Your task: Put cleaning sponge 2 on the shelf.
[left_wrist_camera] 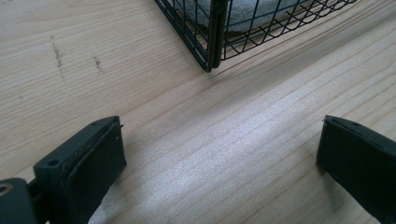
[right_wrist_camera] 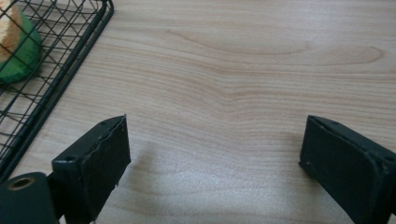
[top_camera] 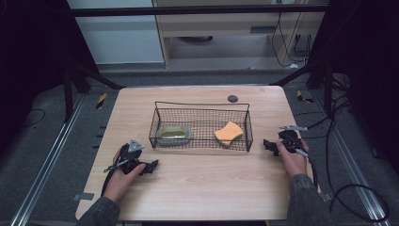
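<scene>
- Broadly, a light wooden table [top_camera: 197, 188] carries everything, with the person's forearms coming in from the near edge.
- Next, a black wire basket [top_camera: 201, 106] stands at the middle of the table, toward the far side.
- Inside it, a grey dish with a yellowish inside [top_camera: 173, 135] lies at the left end, and an orange sponge [top_camera: 228, 133] with a green underside leans at the right end.
- The left gripper [top_camera: 151, 165] rests low over the wood just near the basket's front left corner; its jaws are spread wide with nothing between them.
- The right gripper [top_camera: 268, 145] sits just beside the basket's right end, jaws likewise spread wide over bare wood.
- Smallest, a dark round disc [top_camera: 232, 98] lies near the table's far edge, behind the basket.
</scene>
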A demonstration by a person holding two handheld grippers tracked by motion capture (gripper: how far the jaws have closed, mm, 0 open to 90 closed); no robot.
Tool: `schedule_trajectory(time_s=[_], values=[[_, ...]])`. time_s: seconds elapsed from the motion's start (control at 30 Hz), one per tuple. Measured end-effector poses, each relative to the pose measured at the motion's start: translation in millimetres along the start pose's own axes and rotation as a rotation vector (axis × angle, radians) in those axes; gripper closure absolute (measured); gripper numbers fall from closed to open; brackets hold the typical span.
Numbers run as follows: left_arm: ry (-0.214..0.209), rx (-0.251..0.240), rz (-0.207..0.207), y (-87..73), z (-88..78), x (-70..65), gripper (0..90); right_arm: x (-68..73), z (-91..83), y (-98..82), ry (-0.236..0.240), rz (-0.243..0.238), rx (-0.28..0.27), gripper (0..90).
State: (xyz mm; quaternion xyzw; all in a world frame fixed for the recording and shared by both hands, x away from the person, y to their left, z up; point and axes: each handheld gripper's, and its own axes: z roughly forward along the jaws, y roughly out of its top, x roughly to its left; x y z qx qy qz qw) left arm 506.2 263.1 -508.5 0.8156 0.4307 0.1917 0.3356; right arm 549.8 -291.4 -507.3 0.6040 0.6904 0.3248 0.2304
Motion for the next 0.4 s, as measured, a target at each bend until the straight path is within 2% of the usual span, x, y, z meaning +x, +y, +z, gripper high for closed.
schedule_trajectory(time_s=[0.1, 0.27, 0.4], values=[[0.000, 0.000, 0.000, 0.0, 0.0, 0.0, 0.0, 1.0, 2.8, -2.1, -0.030, -0.010, -0.026, 7.9], [0.000, 0.000, 0.000, 0.0, 0.0, 0.0, 0.0, 7.3, 4.9, -1.8, -0.064, -0.043, -0.007, 6.2], [0.000, 0.000, 0.000, 0.0, 0.0, 0.0, 0.0, 12.0, 3.6, -3.1, -0.098, 0.004, -0.006, 5.4]])
